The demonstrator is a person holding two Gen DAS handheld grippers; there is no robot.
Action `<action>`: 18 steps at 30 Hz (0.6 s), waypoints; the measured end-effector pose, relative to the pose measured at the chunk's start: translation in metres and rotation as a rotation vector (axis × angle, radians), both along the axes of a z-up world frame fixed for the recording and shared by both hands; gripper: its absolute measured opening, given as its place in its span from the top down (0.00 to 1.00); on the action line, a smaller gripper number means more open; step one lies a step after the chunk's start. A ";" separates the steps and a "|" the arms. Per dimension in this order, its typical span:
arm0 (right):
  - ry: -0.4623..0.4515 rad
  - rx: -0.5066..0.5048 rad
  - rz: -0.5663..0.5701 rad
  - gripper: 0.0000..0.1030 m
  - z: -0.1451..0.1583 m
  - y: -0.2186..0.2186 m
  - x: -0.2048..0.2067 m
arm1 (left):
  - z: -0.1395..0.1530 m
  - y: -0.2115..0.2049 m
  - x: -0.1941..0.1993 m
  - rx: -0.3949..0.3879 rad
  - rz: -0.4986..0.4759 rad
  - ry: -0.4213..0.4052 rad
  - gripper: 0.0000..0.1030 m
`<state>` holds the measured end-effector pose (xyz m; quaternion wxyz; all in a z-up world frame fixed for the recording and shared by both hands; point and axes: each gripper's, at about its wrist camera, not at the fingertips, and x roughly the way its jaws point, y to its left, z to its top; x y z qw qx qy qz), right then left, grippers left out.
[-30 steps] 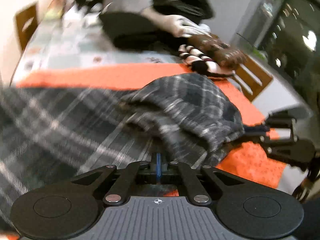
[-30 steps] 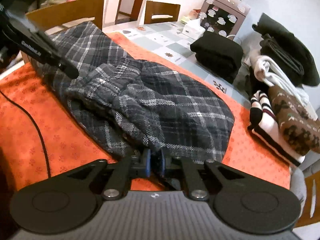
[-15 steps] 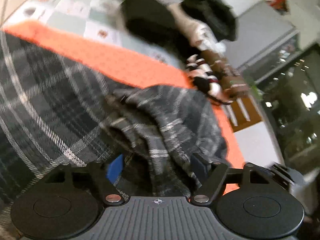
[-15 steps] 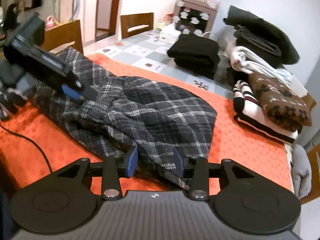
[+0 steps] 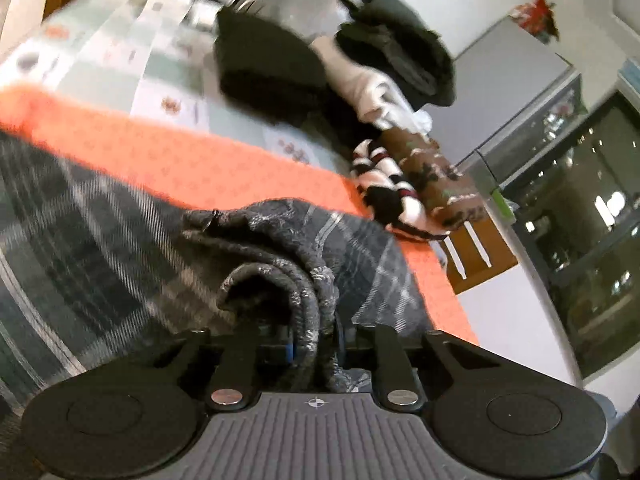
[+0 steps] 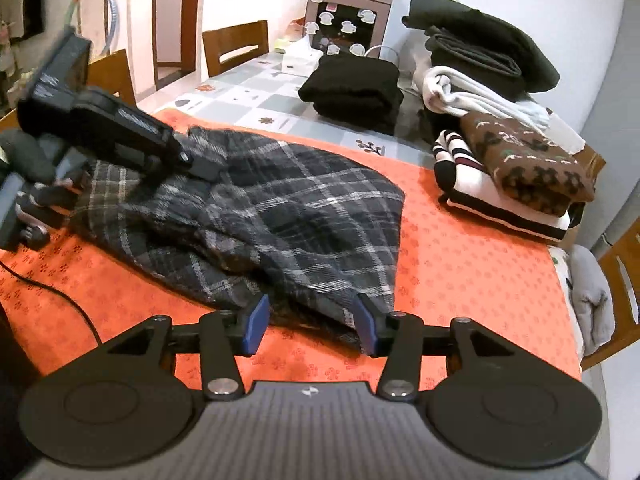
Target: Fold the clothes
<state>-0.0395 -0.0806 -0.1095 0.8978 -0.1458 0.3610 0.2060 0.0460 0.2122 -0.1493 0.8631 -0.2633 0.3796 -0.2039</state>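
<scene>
A dark grey plaid garment [image 6: 288, 216] lies crumpled on the orange tablecloth [image 6: 460, 272]. In the left wrist view a thick rolled fold of the plaid garment [image 5: 280, 280] runs between the jaws of my left gripper [image 5: 315, 342], which are closing and pinch it. The right wrist view shows the left gripper [image 6: 204, 168] at the garment's far left end. My right gripper [image 6: 311, 326] hangs at the near hem. Its jaws are opening, and the blue pads [image 6: 256, 322] stand apart, with the hem's edge loose between them.
Folded clothes are stacked at the table's right: a striped and a brown sweater [image 6: 520, 168], a black pile [image 6: 352, 88], and white and dark items [image 6: 480, 60]. Wooden chairs [image 6: 236, 44] stand behind. A black cable [image 6: 60, 296] crosses the cloth at left.
The left jaws opened wide, then closed on a rolled fold of the garment. The right jaws let go of the hem and spread apart. Both grippers rolled and shifted.
</scene>
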 end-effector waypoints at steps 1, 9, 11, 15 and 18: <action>-0.002 -0.002 0.000 0.48 0.001 0.000 0.001 | 0.010 0.002 -0.002 0.015 -0.006 -0.012 0.81; -0.011 -0.012 0.010 0.45 0.004 0.003 0.009 | 0.072 0.058 -0.017 0.067 0.012 -0.061 0.81; -0.009 -0.012 0.015 0.45 0.003 0.005 0.010 | 0.078 0.079 -0.020 0.077 0.020 -0.047 0.81; -0.010 -0.016 0.029 0.45 0.002 0.010 0.012 | 0.076 0.120 -0.029 0.078 0.034 -0.017 0.81; -0.013 -0.017 0.034 0.45 0.003 0.013 0.014 | 0.071 0.149 -0.035 0.095 0.067 0.013 0.81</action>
